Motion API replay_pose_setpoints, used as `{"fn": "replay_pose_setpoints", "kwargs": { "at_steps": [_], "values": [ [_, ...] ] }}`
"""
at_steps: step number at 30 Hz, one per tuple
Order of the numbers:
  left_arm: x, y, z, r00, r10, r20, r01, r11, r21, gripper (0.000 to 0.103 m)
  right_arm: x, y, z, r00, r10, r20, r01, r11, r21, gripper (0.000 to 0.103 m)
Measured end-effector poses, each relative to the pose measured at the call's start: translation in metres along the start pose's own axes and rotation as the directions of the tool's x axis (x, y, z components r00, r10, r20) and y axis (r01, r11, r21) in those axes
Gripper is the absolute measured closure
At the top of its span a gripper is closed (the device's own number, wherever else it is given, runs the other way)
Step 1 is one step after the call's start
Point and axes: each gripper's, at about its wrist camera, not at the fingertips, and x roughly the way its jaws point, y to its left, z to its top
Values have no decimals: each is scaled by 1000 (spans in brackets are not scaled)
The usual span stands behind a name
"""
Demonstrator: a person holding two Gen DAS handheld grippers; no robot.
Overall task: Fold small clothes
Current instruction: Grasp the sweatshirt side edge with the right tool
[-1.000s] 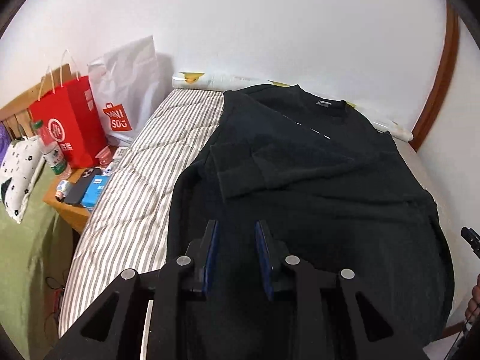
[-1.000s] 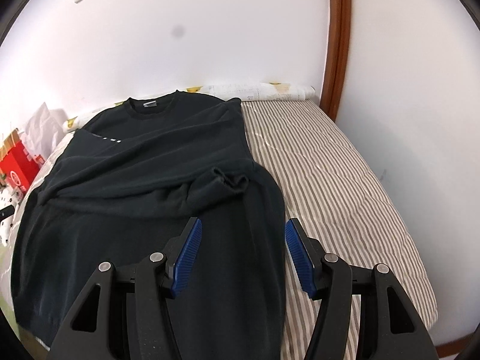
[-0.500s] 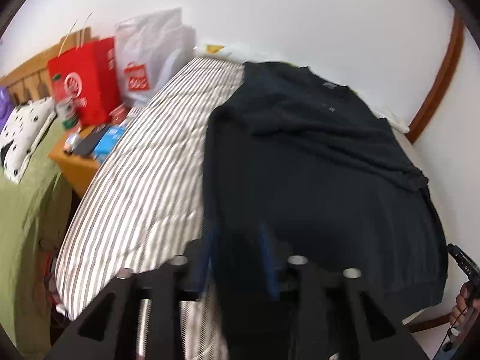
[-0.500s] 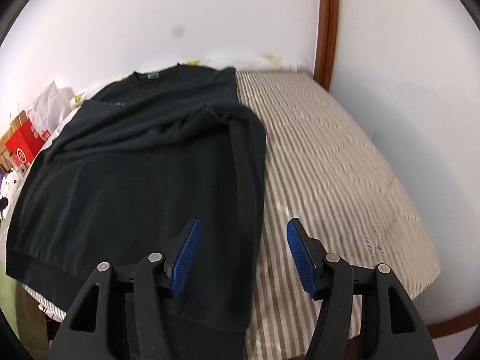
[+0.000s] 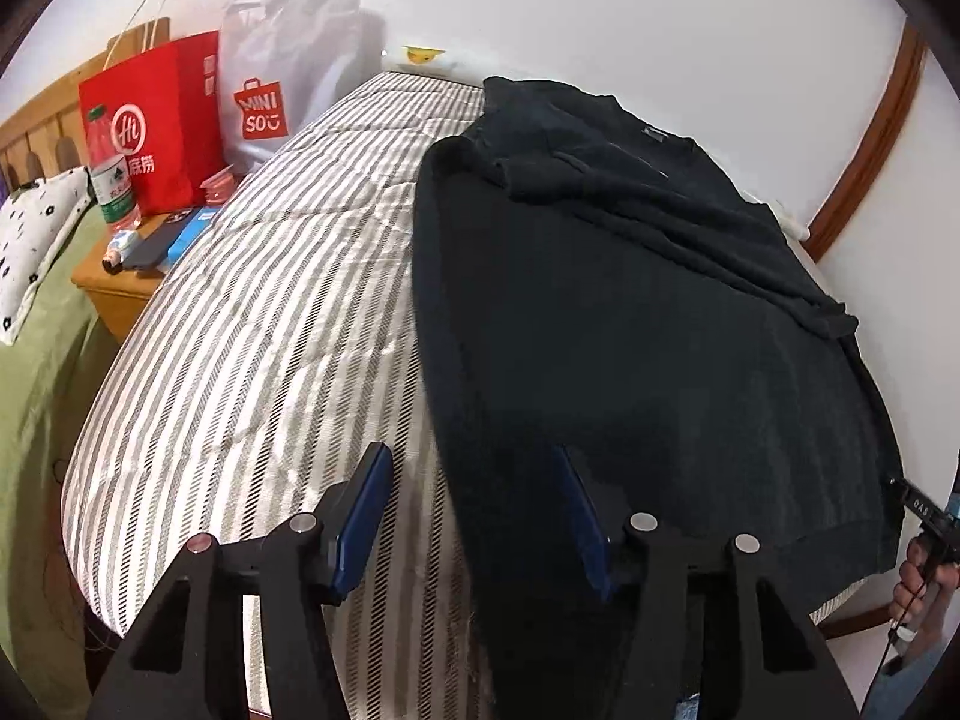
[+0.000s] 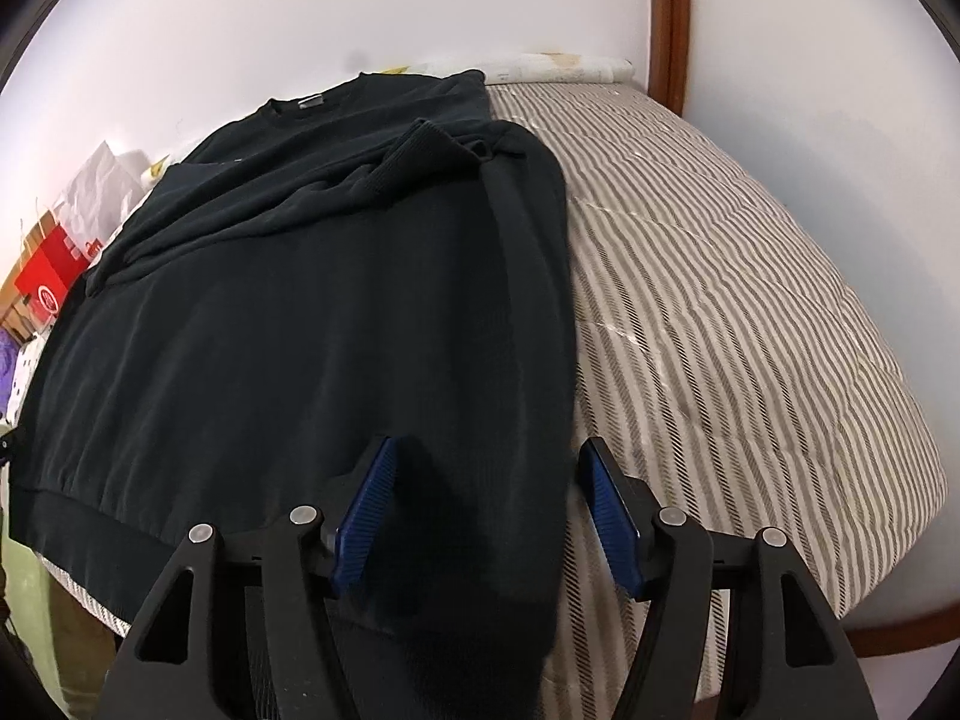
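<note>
A black long-sleeved sweater (image 5: 630, 312) lies flat on the striped mattress (image 5: 270, 330), collar at the far end and both sleeves folded across its chest. My left gripper (image 5: 474, 510) hovers low over the sweater's near left edge. Its jaws are opening, and the edge lies between them without being pinched. In the right wrist view the sweater (image 6: 312, 312) fills the left half of the mattress (image 6: 720, 300). My right gripper (image 6: 489, 516) stands open over the near right edge, with dark cloth below the gap and the pads clear of it.
A red paper bag (image 5: 162, 120), a white shopping bag (image 5: 288, 72) and a bottle (image 5: 111, 174) stand by a small wooden nightstand (image 5: 120, 294) left of the bed. A spotted pillow (image 5: 30, 240) lies further left. A wooden door frame (image 6: 666, 18) rises at the far right corner.
Both grippers have dropped and drawn back toward the sweater's near hem. The left one shifted onto the sweater's left edge and its jaws spread much wider. The sweater has not moved.
</note>
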Motion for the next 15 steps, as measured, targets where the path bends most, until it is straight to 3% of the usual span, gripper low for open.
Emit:
{"fn": "replay_pose_setpoints", "kwargs": {
  "at_steps": [6,8,12,14,15],
  "values": [
    [4,-14,2,999,27,-17,-27,999,28,58,10,8,12,999,37,11,-37,999,-3,46],
    [3,-18,0,999,19,-26,-18,999,35,68,11,11,13,999,50,11,-50,999,-11,49],
    [3,-23,-3,999,17,-34,-16,999,44,79,8,15,10,998,68,5,-68,996,-57,58],
    [4,-23,-2,999,21,-32,-20,999,36,95,8,15,11,997,77,4,-77,995,-59,68],
    [5,-21,-1,999,13,-37,-12,1000,23,95,8,15,11,997,82,5,-81,995,-56,86]
  ]
}}
